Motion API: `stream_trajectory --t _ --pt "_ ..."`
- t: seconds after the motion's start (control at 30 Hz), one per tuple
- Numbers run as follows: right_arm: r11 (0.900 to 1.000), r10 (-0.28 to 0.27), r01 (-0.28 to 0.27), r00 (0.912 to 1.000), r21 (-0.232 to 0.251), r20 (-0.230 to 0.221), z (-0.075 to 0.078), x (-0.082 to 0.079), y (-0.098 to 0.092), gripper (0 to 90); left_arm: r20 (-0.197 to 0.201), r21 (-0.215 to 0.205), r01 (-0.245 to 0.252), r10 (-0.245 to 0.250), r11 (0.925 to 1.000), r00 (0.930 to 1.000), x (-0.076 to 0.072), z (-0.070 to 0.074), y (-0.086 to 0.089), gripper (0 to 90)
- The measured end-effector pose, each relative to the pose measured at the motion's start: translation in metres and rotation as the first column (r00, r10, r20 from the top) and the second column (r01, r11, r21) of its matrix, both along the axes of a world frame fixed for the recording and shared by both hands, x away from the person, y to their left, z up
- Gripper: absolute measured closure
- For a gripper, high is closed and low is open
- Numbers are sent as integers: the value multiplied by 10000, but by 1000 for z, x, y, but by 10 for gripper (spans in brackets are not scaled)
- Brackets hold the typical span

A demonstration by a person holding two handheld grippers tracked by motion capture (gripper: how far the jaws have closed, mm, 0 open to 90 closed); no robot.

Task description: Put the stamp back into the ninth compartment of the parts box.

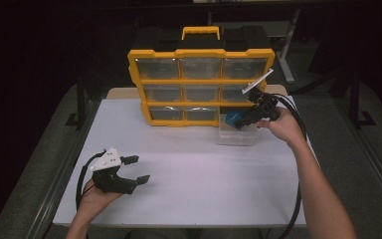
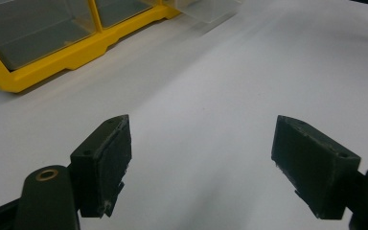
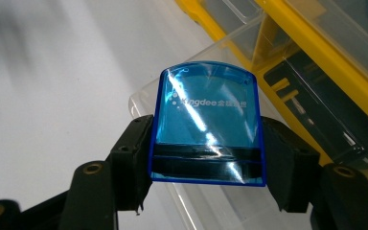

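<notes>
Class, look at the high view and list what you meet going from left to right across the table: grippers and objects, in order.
left gripper → yellow organizer → blue object held in the right gripper, over the clear drawer → the person's right hand.

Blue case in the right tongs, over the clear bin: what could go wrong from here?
1. The blue case is glossy and the right tongs pinch it only near its lower edge; it might pivot or slip.
2. The clear bin sits loose on the table in front of the yellow organizer; a nudge could slide it.
3. The left tongs rest open, far away, so nothing steadies the bin.
</notes>
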State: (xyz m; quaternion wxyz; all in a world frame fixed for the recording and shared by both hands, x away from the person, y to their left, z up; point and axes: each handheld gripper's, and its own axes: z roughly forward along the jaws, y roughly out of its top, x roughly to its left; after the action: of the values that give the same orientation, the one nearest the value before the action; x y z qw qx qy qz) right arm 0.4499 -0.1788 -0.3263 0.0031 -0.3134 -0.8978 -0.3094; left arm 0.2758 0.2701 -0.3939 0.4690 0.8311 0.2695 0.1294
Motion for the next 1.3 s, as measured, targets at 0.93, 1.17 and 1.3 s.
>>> stream_trajectory --t 0.93,1.17,1.3 --pt "9998 -178 173 9993 -135 -343 -16 11 0 395 -1 -85 -38 38 10000 10000 0 -1 -1 214" --pt "9999 -149 150 9986 -2 -517 -17 13 -1 395 -56 -75 -44 44 10000 10000 0 -1 -2 214" --pt "9998 -198 201 9982 47 -566 -18 15 -1 394 -31 -88 -36 36 10000 10000 0 -2 -2 214"
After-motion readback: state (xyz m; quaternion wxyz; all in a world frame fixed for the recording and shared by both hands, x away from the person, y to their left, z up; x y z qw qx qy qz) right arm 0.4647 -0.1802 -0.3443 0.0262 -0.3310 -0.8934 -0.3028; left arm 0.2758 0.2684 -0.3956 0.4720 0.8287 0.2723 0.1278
